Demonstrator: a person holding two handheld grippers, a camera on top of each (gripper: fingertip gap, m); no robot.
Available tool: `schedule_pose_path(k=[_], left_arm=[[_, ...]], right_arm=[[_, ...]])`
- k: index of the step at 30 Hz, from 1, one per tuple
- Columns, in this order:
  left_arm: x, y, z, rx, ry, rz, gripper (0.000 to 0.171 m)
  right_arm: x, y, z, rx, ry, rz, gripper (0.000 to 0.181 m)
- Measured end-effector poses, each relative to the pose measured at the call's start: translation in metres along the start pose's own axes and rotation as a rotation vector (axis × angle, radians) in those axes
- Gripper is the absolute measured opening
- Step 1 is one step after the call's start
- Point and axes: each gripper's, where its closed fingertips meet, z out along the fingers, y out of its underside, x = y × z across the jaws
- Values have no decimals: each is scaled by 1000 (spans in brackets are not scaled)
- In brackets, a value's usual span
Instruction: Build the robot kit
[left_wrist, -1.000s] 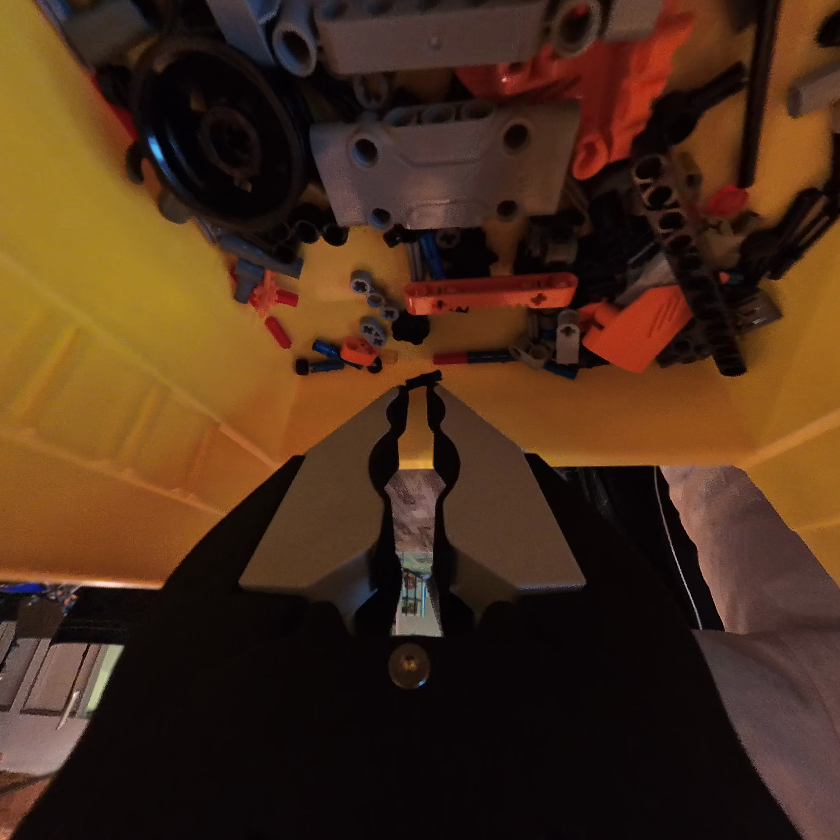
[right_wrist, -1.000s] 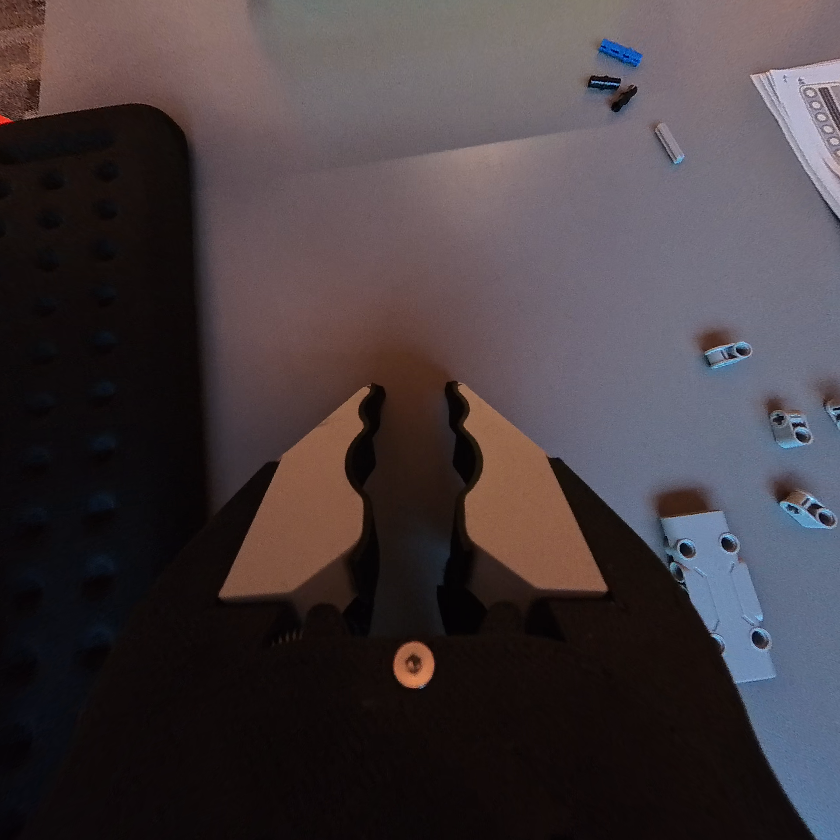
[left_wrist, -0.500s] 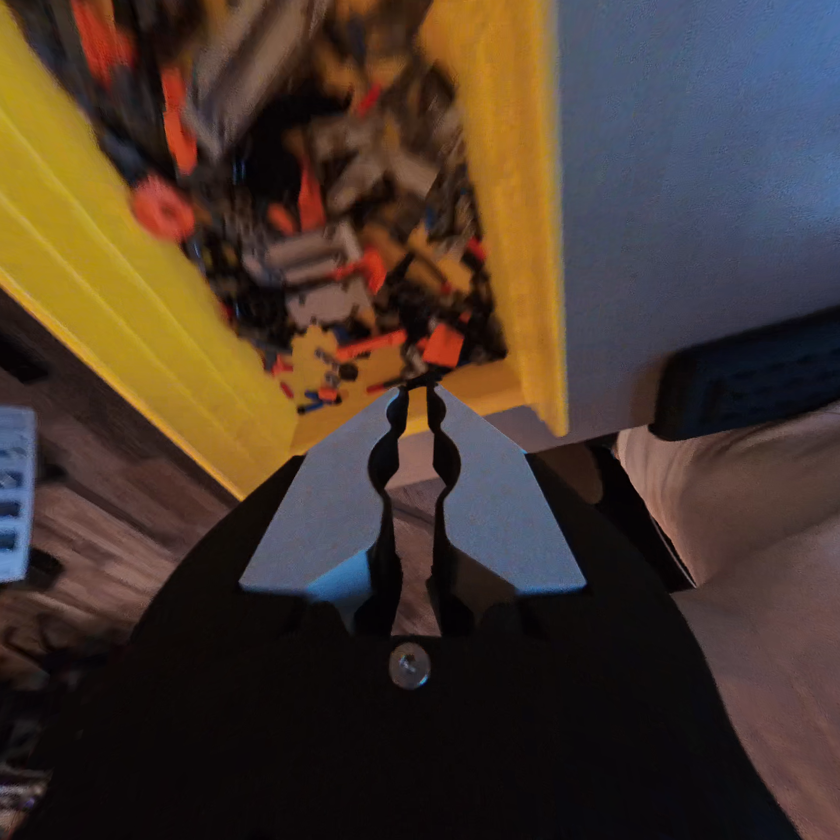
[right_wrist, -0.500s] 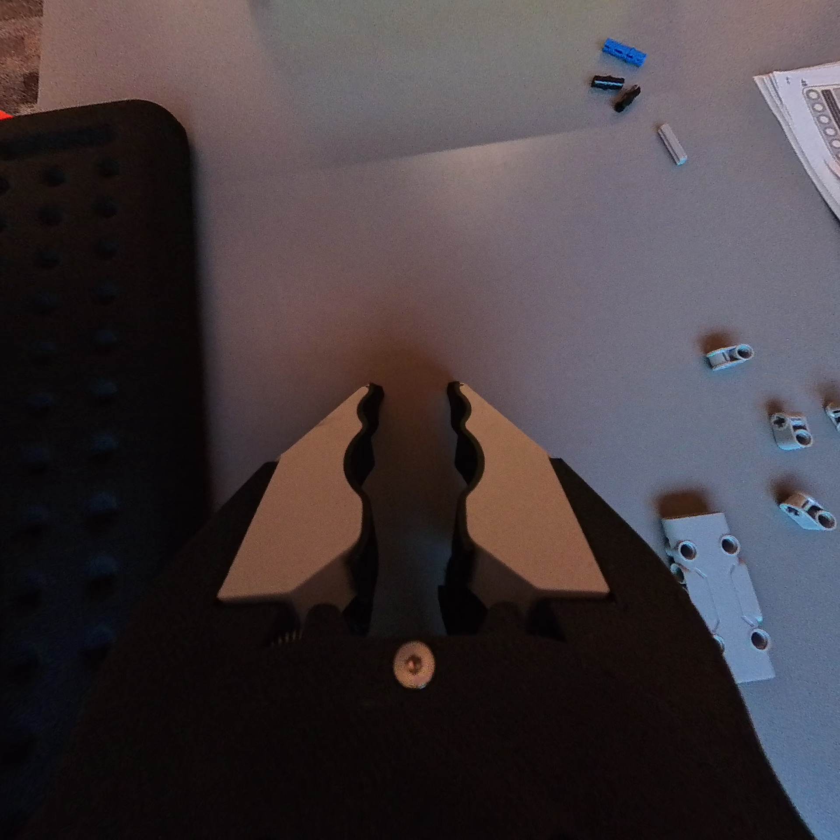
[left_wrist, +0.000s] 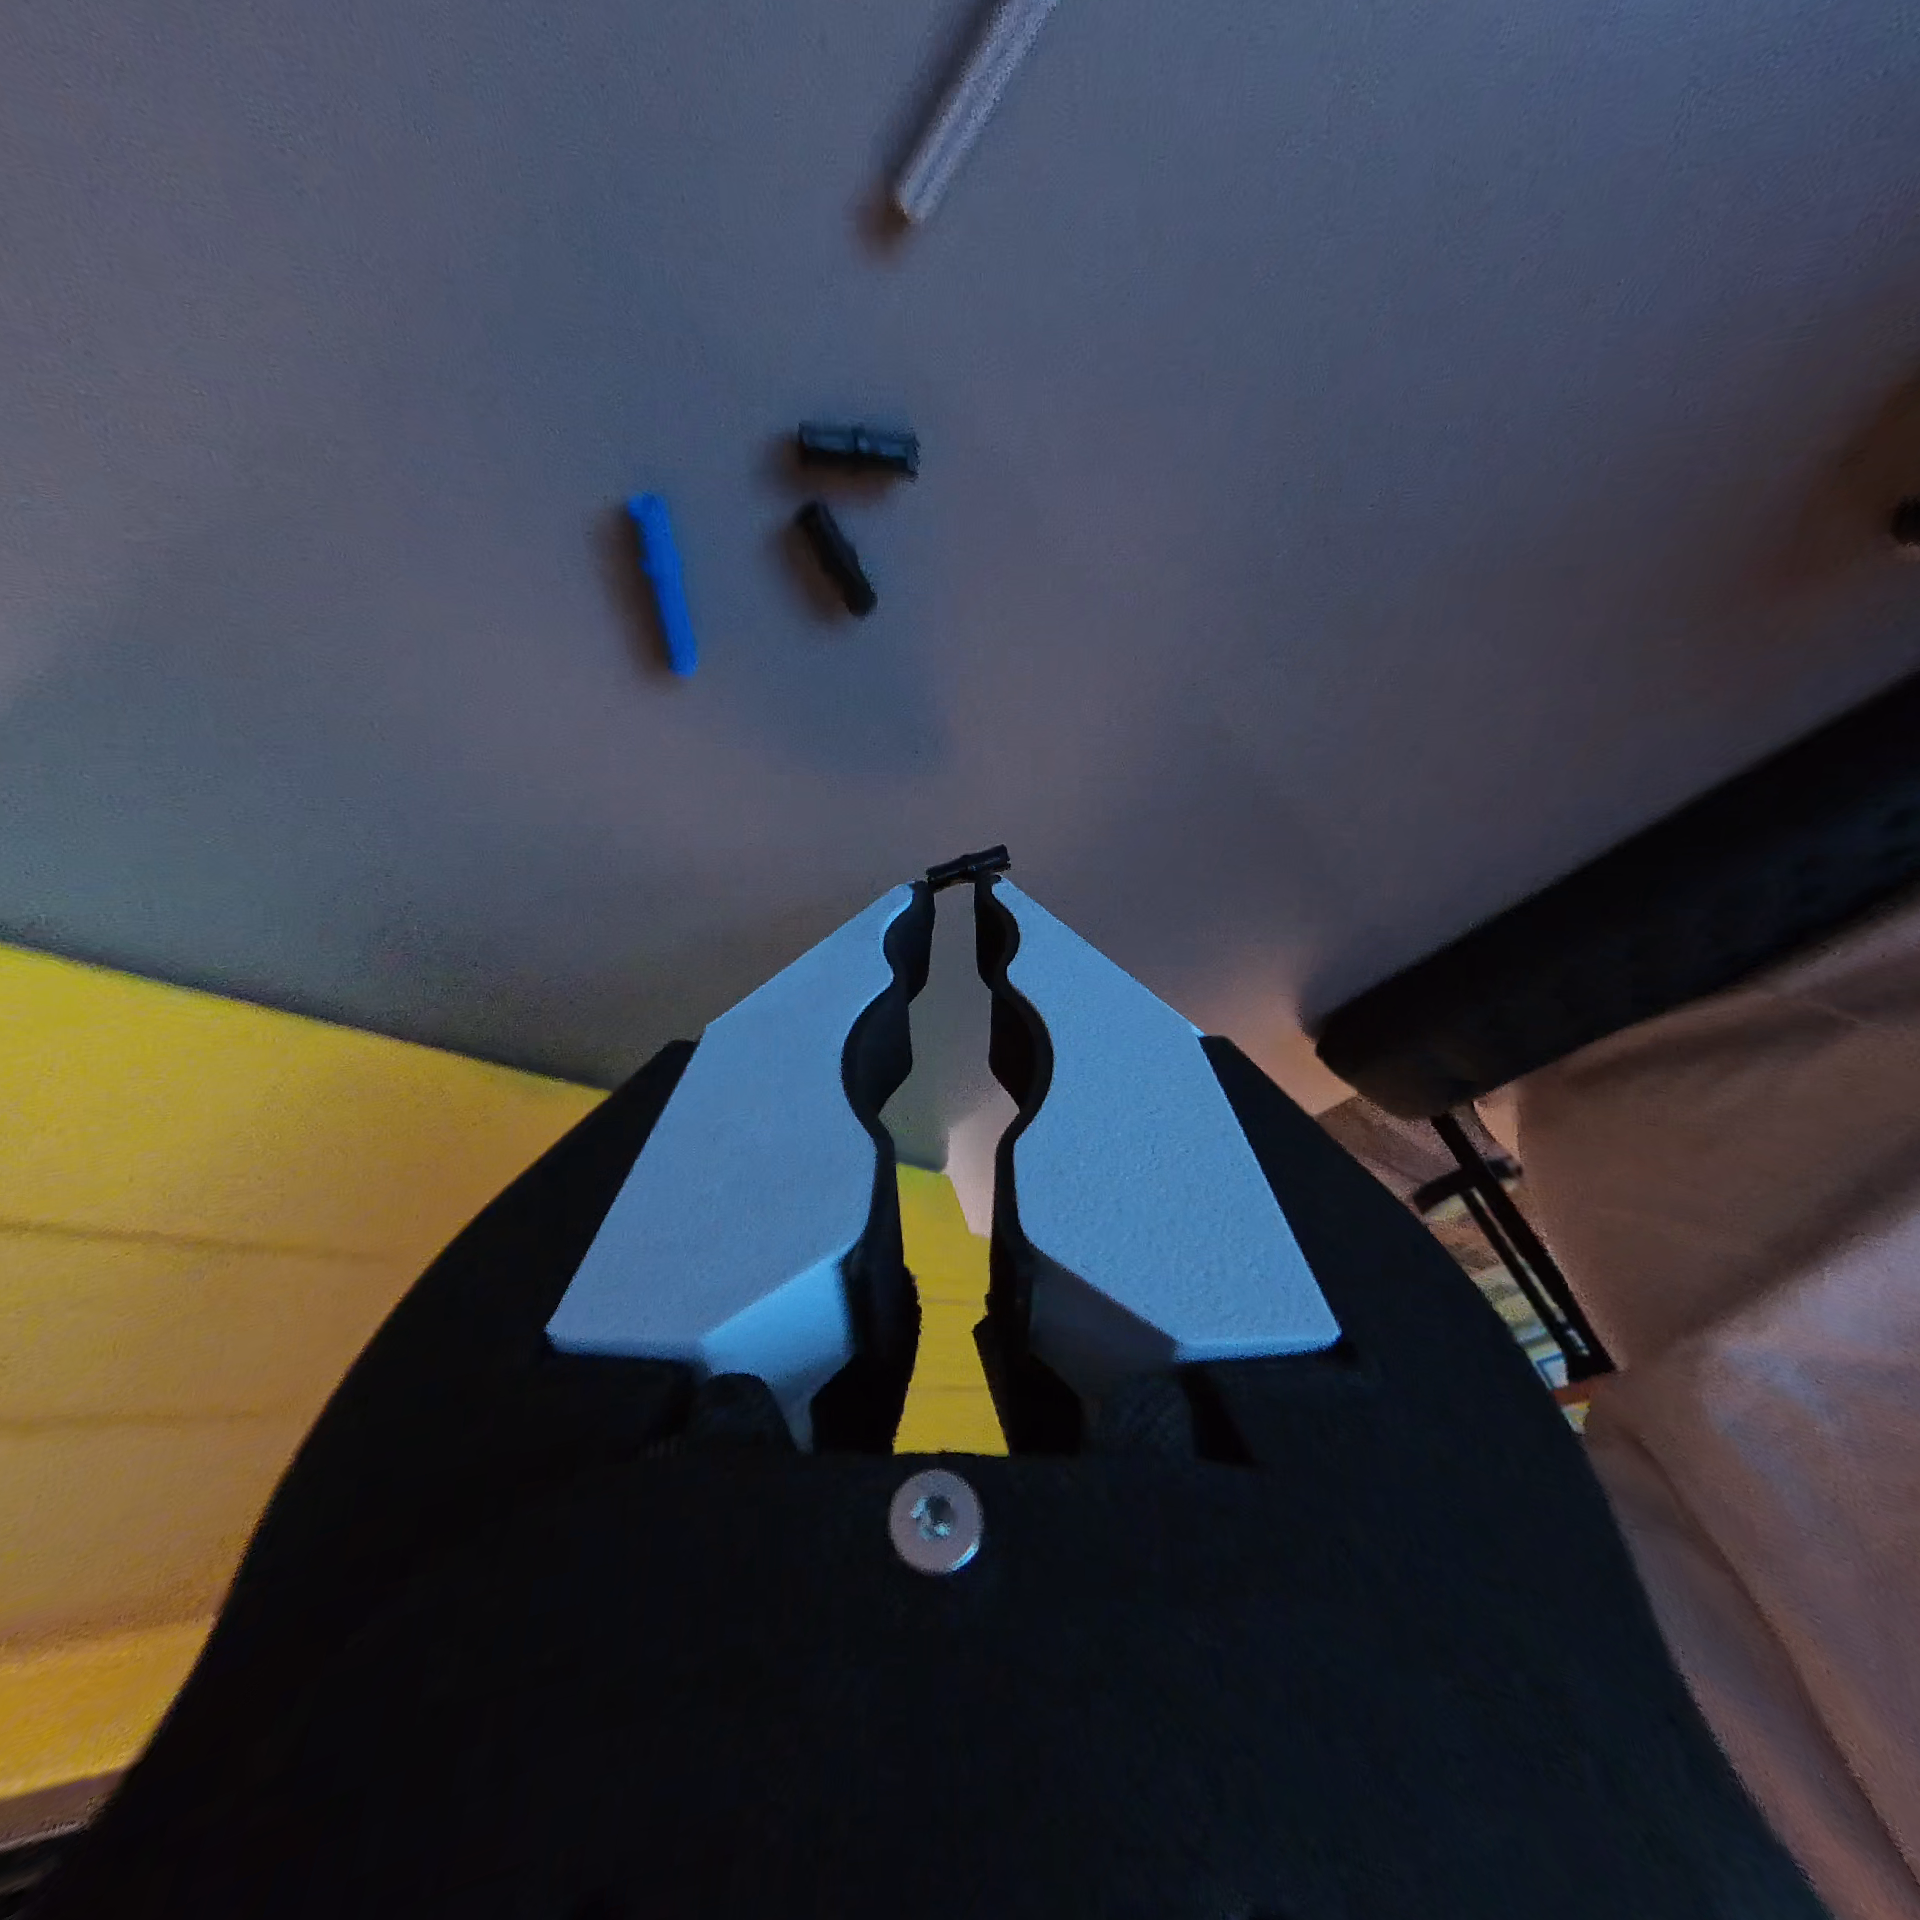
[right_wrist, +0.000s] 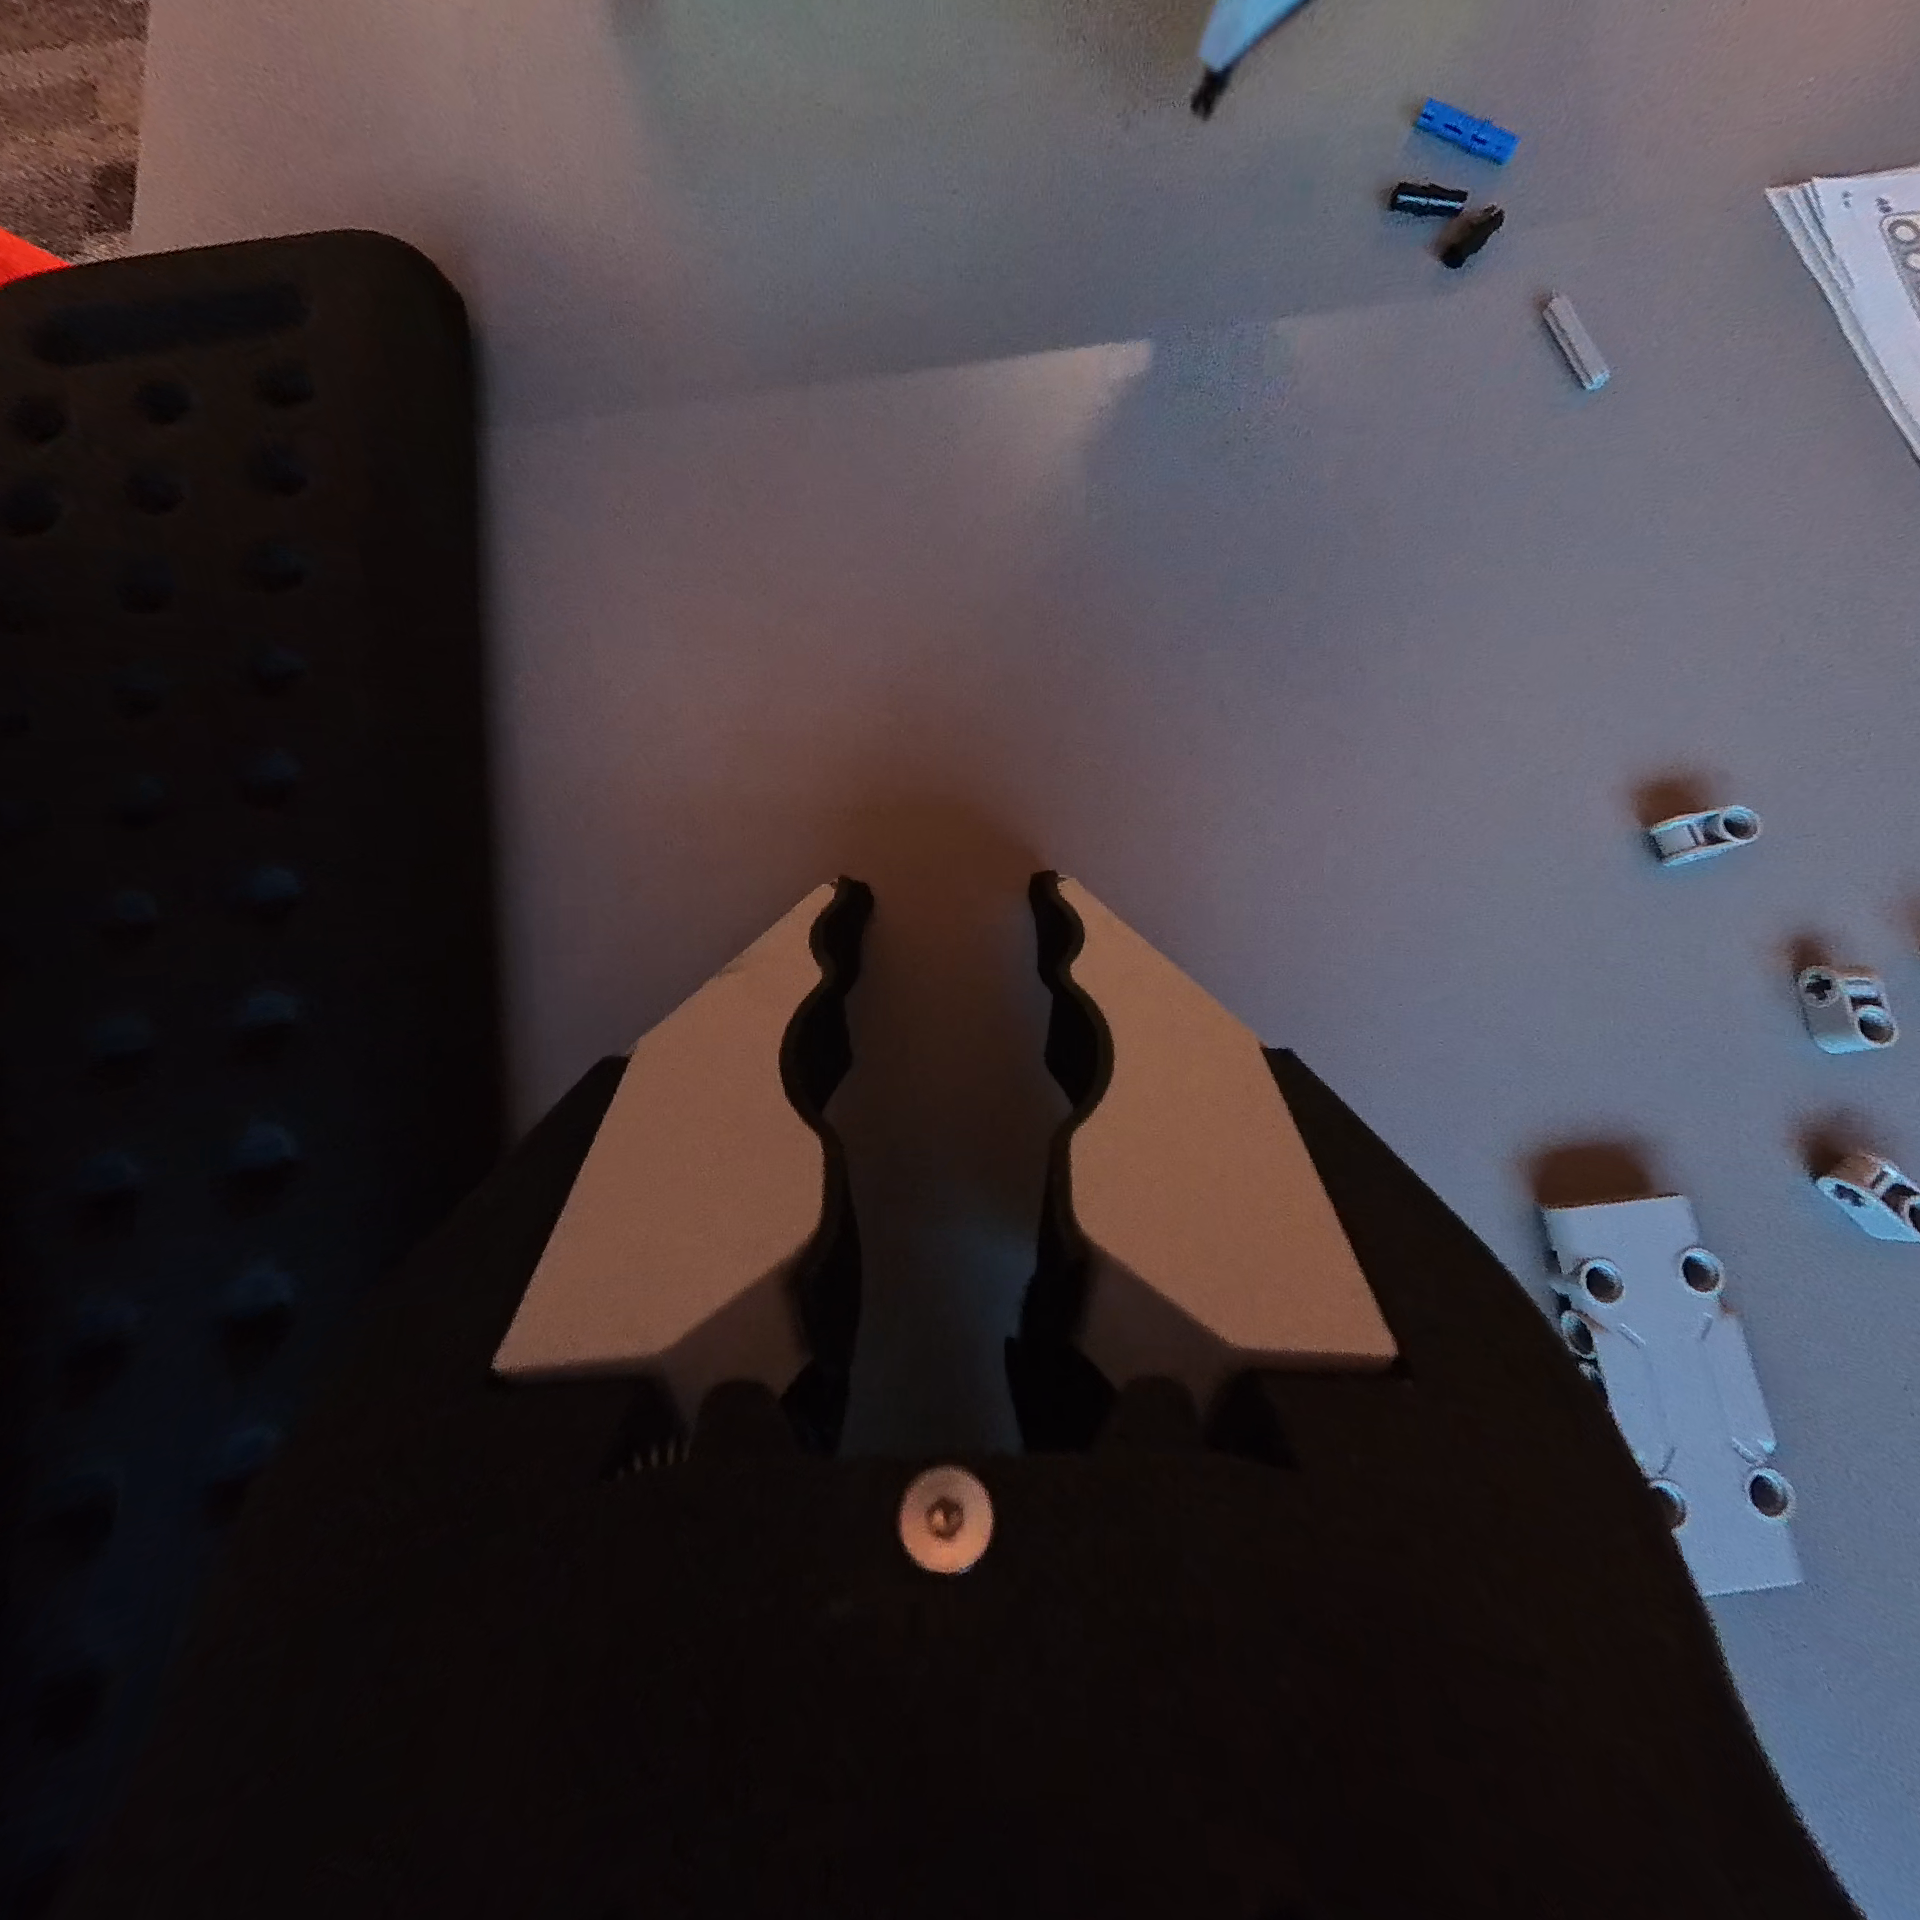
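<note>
Left gripper (left_wrist: 956, 883) pinches small black pin (left_wrist: 968, 862) crosswise at tips | we judge it light, stiff, slippery | right gripper (right_wrist: 948, 883) spread, empty above table (right_wrist: 1299, 644)

Wide bare stretch of grey tabletop (right_wrist: 935, 582) ahead of the right gripper (right_wrist: 948, 883), jaws parted — nothing between or just beyond them. To its left, the black studded pad (right_wrist: 208, 727) walls off that side. To its right lie loose grey connectors (right_wrist: 1704, 834) and a grey holed plate (right_wrist: 1662, 1382); papers (right_wrist: 1860, 270) at the far edge. Ahead of the left gripper (left_wrist: 961, 881) there's clear table up to a small cluster — blue pin (left_wrist: 662, 582), two black pins (left_wrist: 857, 449), grey rod (left_wrist: 966, 114) beyond. A yellow bin wall (left_wrist: 208, 1195) sits low on its left.
</note>
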Motion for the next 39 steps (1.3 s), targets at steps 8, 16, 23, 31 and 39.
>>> schedule_pose_path(k=[8, 16, 23, 31, 39], left_arm=[[-11, -25, 0, 76, 10, -29, 21], [-29, 9, -68, 428, -52, -124, 24], [-25, 127, -59, 606, 235, -403, 44], [-56, 180, -57, 935, 150, -541, 32], [-66, 201, 37, 541, 87, -578, 48]], right_arm=[[-1, 0, -1, -2, -3, -4, 35], [-1, 0, -1, 2, -6, -4, 35], [-1, -4, 3, 36, -21, 16, 34], [1, -7, 4, 65, -49, 48, 30], [3, -10, 8, 65, -65, 30, 27]])
